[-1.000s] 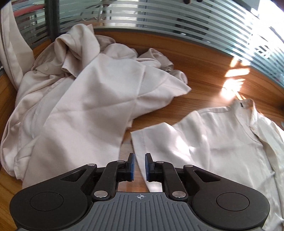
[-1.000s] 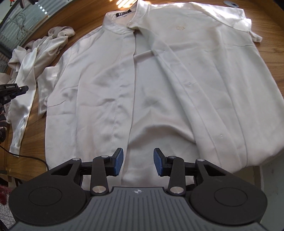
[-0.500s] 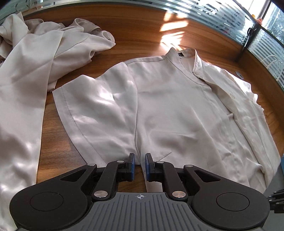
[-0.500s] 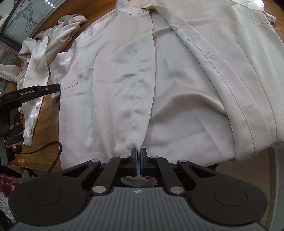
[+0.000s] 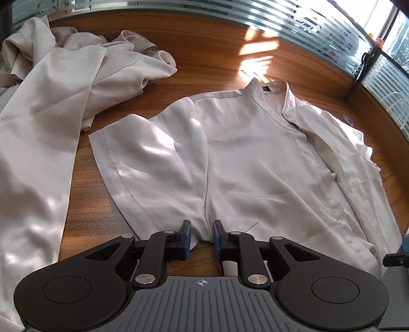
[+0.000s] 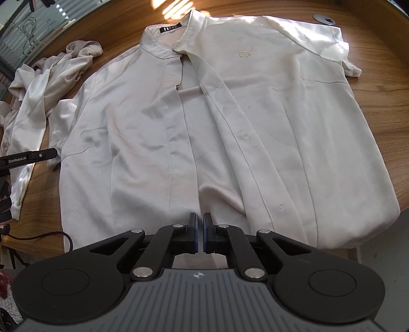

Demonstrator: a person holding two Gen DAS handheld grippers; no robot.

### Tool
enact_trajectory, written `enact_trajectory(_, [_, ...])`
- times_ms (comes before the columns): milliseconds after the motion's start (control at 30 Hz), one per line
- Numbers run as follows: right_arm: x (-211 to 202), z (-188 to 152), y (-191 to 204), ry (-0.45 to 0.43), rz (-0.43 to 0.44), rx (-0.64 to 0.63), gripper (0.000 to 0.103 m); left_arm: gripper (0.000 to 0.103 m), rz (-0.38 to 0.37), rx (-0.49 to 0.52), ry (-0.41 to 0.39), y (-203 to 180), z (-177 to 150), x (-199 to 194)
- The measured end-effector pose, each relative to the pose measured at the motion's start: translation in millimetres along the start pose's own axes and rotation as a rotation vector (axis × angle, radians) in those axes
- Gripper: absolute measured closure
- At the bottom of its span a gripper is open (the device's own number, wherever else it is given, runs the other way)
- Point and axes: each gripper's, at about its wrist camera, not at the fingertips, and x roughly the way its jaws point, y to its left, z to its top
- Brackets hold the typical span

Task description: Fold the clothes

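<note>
— Where lies the shirt (image 6: 204, 122)?
— Spread flat on the desk (image 5: 204, 51), front open, collar far, hem at the near edge, long axis running straight away from both grippers.
— And the grippers?
— Right gripper (image 6: 200, 236) nearly shut at mid-hem; a pinch on cloth cannot be told. Left gripper (image 5: 200, 240) apart, straddling the hem by the sleeve (image 5: 143, 163). Crumpled clothes (image 5: 64, 84) heaped left.

Left gripper (image 5: 200, 238) parted, right gripper (image 6: 200, 232) pinched

You are in an office: curved wooden desk (image 5: 209, 51) bounded by frosted striped glass partitions (image 5: 294, 23).
</note>
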Motion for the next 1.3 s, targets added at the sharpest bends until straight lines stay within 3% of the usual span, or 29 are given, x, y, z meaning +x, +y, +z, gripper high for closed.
enact_trajectory(100, [-7.4, 1.2, -14.6, -0.004, -0.007, -0.022, 0.079, 0.077, 0.008, 0.001, -0.02, -2.9, -6.6, -15.0])
enact_trajectory(133, [-9.9, 1.6, -19.5, -0.005, -0.009, -0.03, 0.078, 0.077, 0.012, -0.002, -0.023, -3.9, -10.0, -19.8])
enact_trajectory(367, [-25.8, 3.7, -53.9, -0.009, -0.022, -0.084, 0.077, 0.074, 0.1, -0.091, -0.022, -26.7, -52.9, -50.5])
enact_trajectory(667, [-10.2, -5.0, -96.1, 0.085, 0.069, -0.216, 0.071, 0.072, 0.225, -0.288, -0.04, -68.8, -103.0, -70.7])
enact_trajectory(900, [6.6, -8.2, -90.9, 0.102, 0.147, -0.322, 0.071, 0.071, 0.265, -0.349, -0.118, -100.6, -114.0, -89.0])
enact_trajectory(1300, [10.8, -3.3, -85.5, 0.02, 0.151, -0.365, 0.074, 0.07, 0.275, -0.335, -0.146, -129.9, -114.9, -104.2])
